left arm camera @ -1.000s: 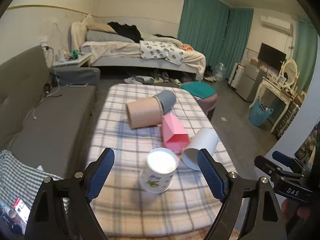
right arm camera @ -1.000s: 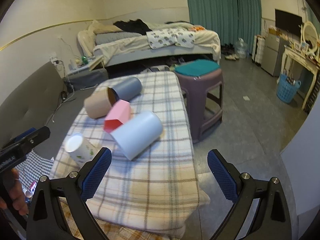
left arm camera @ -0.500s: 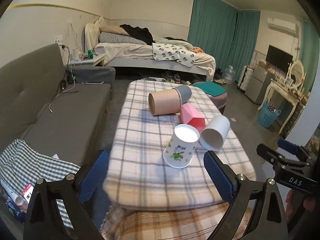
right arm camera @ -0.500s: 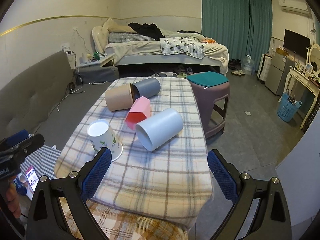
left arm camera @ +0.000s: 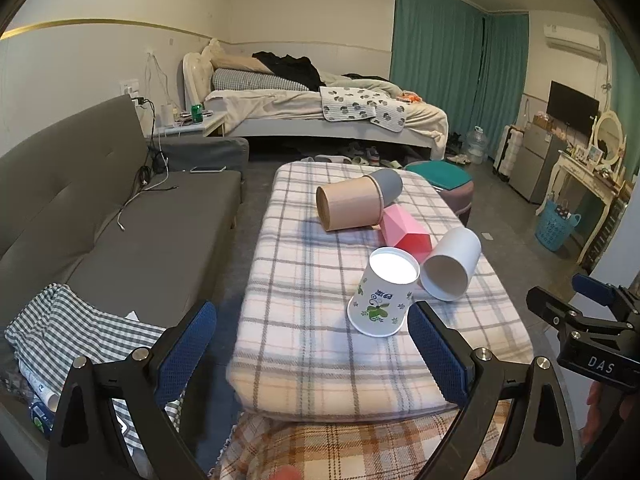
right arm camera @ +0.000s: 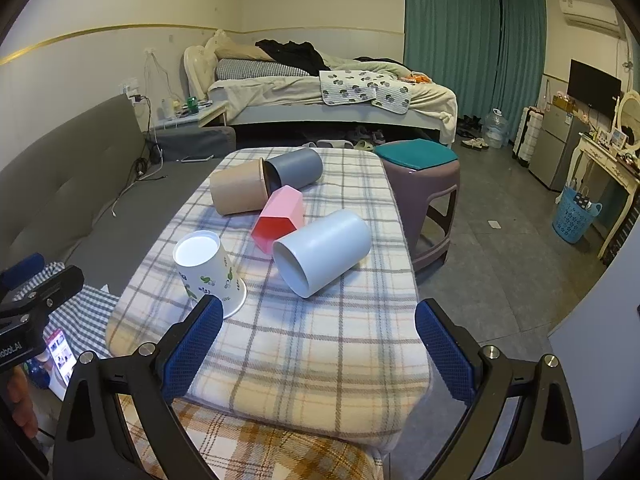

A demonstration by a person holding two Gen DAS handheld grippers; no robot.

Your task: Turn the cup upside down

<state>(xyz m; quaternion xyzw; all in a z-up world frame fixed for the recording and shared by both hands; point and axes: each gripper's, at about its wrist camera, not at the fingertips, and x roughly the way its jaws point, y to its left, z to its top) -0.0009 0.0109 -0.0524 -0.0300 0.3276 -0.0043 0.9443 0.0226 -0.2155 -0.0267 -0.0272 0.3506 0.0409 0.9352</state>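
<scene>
Standing mouth-down on the plaid blanket [right arm camera: 312, 344] that covers a low table, the white paper cup with a green leaf print [left arm camera: 382, 296] shows its flat base to the ceiling, so the flip looks complete. Compared with a second ago, when the left gripper [left arm camera: 312, 354] hung close over the cup, both tools now sit farther back from the table edge, a sign that the cup has been released. The left gripper's blue-padded jaws stand wide apart and hold nothing; the right gripper [right arm camera: 318, 344] is likewise spread wide and empty. Just beyond the cup lie four other containers on their sides: a white cylinder [right arm camera: 322, 252], a pink hexagonal holder [right arm camera: 280, 216], a tan cylinder [right arm camera: 240, 192] and a grey cylinder [right arm camera: 296, 168]. Around the table are a grey sofa [left arm camera: 100, 220], an unmade bed [left arm camera: 320, 112], a purple stool with a teal cushion [right arm camera: 420, 172] and teal curtains [right arm camera: 452, 60].
</scene>
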